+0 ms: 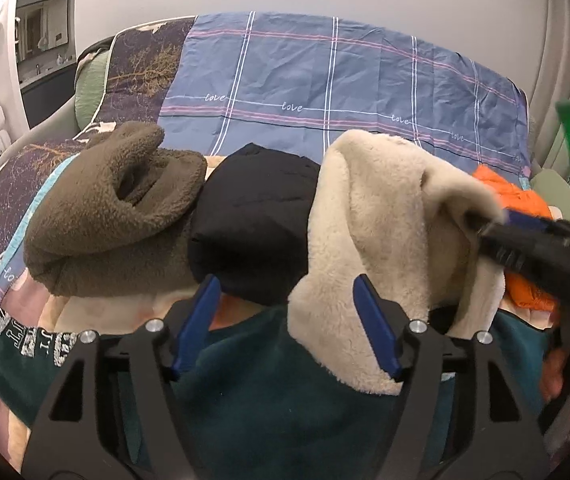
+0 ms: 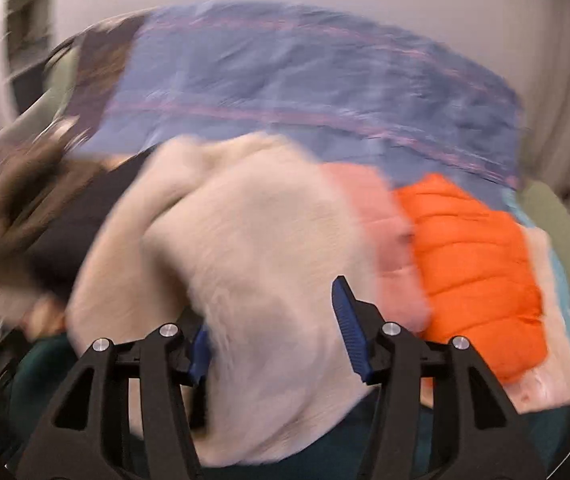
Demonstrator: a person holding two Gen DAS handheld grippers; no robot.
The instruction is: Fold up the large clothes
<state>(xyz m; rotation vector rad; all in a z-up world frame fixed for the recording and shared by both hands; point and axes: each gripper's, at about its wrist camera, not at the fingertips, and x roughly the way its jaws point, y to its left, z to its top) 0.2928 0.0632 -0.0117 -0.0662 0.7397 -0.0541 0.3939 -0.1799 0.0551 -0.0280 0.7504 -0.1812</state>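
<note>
1. At the far left of the left wrist view, a brown fleece garment (image 1: 113, 208) lies bundled on the bed (image 1: 325, 76), its opening gaping upward. It is well left of both hand-held grippers.
2. Just right of it, touching, sits a black padded garment (image 1: 257, 216), rolled into a lump directly ahead of the left hand-held gripper (image 1: 285, 320).
3. The left hand-held gripper stands partly open. Its left finger hangs clear over a dark green garment (image 1: 269, 412). Its right finger (image 1: 377, 336) lies against the near hem of the cream fleece garment (image 1: 373, 240); no pads press on the cloth.
4. The cream fleece garment is thick and fluffy, draped in a tall fold whose long axis runs from the near edge away toward the blue checked sheet. It lies between the black lump and the orange one, over the dark green garment.
5. The right hand-held gripper (image 2: 275, 332), seen side-on in the left wrist view (image 1: 497, 236), reaches into the cream fleece from the right. Its own view is blurred; cream cloth fills the gap between its half-spread fingers, but whether they clamp it cannot be told.
6. Farthest right, an orange quilted jacket (image 2: 473, 272) lies folded on the bed, long axis running away from the camera, beside a pink cloth (image 2: 385, 236).
</note>
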